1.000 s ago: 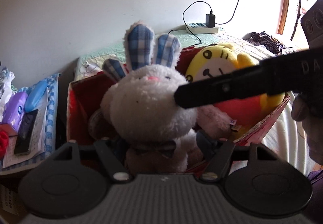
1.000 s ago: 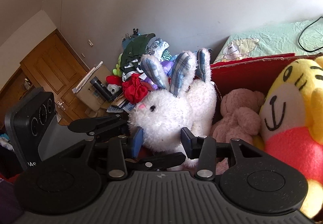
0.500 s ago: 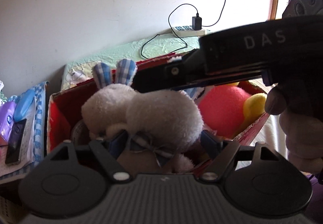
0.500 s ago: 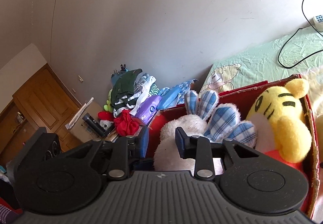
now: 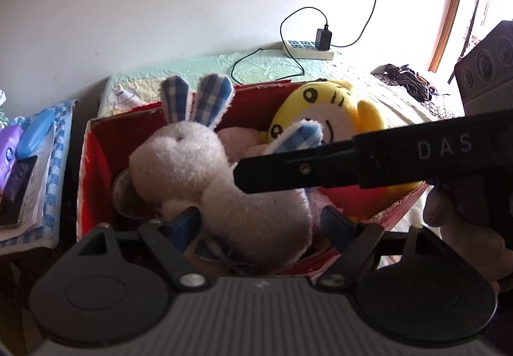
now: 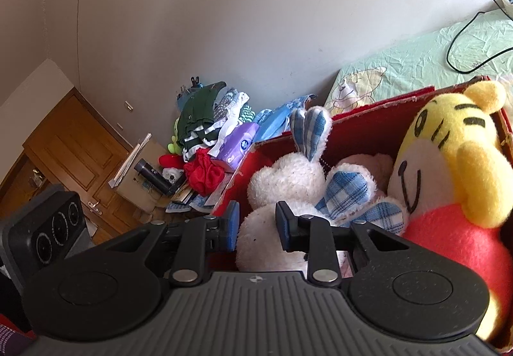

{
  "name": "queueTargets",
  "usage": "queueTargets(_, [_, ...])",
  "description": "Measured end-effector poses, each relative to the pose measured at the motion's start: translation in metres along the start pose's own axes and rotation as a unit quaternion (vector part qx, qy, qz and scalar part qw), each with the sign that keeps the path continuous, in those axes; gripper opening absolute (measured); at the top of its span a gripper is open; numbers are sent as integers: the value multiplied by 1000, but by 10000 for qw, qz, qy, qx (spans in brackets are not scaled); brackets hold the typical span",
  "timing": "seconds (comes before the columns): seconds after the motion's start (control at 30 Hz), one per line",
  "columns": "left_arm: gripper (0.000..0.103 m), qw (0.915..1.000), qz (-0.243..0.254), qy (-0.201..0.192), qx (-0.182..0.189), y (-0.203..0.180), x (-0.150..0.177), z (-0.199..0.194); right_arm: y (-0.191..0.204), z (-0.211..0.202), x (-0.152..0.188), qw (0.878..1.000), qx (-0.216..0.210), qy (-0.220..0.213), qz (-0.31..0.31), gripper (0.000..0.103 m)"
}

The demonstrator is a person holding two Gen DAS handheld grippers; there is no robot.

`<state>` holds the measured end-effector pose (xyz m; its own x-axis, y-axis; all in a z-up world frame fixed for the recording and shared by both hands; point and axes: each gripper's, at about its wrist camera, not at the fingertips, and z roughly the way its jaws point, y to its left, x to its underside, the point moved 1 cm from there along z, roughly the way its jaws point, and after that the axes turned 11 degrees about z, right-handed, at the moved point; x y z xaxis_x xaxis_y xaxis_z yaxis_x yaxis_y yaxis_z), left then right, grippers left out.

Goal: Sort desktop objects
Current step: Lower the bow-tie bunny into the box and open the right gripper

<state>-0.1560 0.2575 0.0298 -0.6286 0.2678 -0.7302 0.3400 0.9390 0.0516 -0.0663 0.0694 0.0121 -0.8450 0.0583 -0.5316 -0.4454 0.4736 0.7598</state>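
Though cut off along the bottom by the housing of the left gripper [image 5: 261, 221], shows the white rabbit [image 5: 179, 160] lying on its side inside the red box [image 5: 96, 170], head toward the box's left wall, body between the blue pads. Finds those left jaws wide, just been opening, with no pad seen pressing the plush. Reaches over the box from its right side with the right gripper [image 6: 256, 224], hiding part of the rabbit's back and the chin of the yellow tiger [image 5: 320, 106] in the left wrist view. Appears to pinch white fluff between the right pads, jaws narrow and just been closing; cannot make out how firmly. Leaves only a sliver of the pink plush [image 5: 234, 138] visible, deep in the box between rabbit and tiger. Counts three toys in the box, two plaid ears upright, plus a third plaid piece of unclear kind. Beyond the box, one power strip [image 5: 304, 50] with one charger [image 5: 322, 38]; left of the box, blurred clutter: one purple pack [image 5: 9, 144], one blue case [image 5: 35, 131], one dark phone [image 5: 19, 173].
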Motion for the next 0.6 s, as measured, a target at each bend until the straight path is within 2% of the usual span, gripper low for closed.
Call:
queueTargets(0.1, [83, 10000, -35, 2, 0, 2, 0, 3, -1, 1, 1, 9999, 5, 95, 42, 24])
queueTargets(0.3, [85, 9998, 52, -6, -177, -1, -4, 6, -6, -2, 3, 9997, -10, 13, 254, 20])
queueTargets(0.5, [88, 9995, 56, 20, -299, -6, -6, -5, -2, -14, 4, 9995, -54, -251, 185, 26])
queueTargets(0.6, [88, 9996, -54, 26, -287, -6, -6, -8, -2, -18, 5, 9992, -30, -333, 219, 26])
